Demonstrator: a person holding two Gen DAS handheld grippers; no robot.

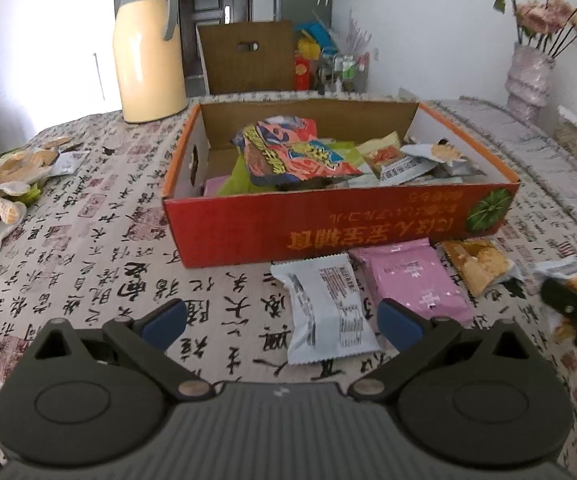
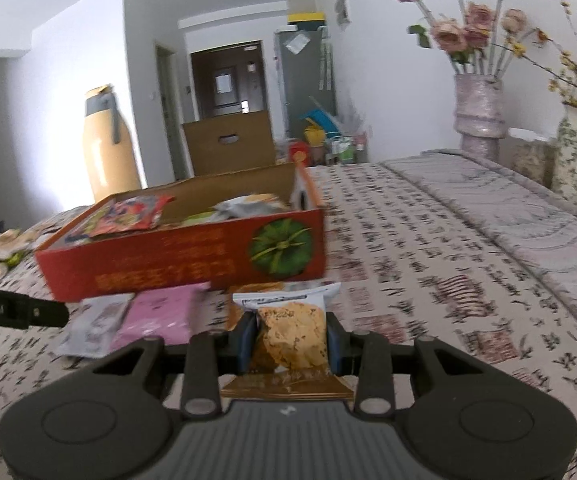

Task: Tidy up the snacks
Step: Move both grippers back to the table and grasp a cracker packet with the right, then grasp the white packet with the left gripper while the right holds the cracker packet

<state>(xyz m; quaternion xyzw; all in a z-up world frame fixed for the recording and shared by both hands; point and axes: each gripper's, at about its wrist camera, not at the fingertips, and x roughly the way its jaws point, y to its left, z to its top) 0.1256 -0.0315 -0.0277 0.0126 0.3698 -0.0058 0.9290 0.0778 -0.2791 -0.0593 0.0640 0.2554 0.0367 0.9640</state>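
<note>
A red cardboard box [image 1: 328, 226] [image 2: 192, 258] holding several snack packets stands mid-table. In front of it lie a white packet [image 1: 326, 312] [image 2: 88, 326], a pink packet [image 1: 416, 280] [image 2: 164, 316] and an orange biscuit packet [image 1: 478, 266]. My left gripper [image 1: 284, 322] hovers open just short of the white packet, nothing between its blue pads [image 1: 166, 320]. My right gripper [image 2: 290, 344] is shut on a biscuit packet [image 2: 292, 334], held above the cloth to the right of the pink one. It shows at the right edge of the left wrist view [image 1: 568, 298].
A yellow thermos [image 1: 148, 48] stands behind the box on the left. Opened wrappers and biscuits [image 1: 12, 176] lie at the table's left edge. A flower vase [image 2: 480, 116] and a patterned vase [image 2: 572, 160] stand at the right. A brown carton [image 1: 248, 56] sits behind the table.
</note>
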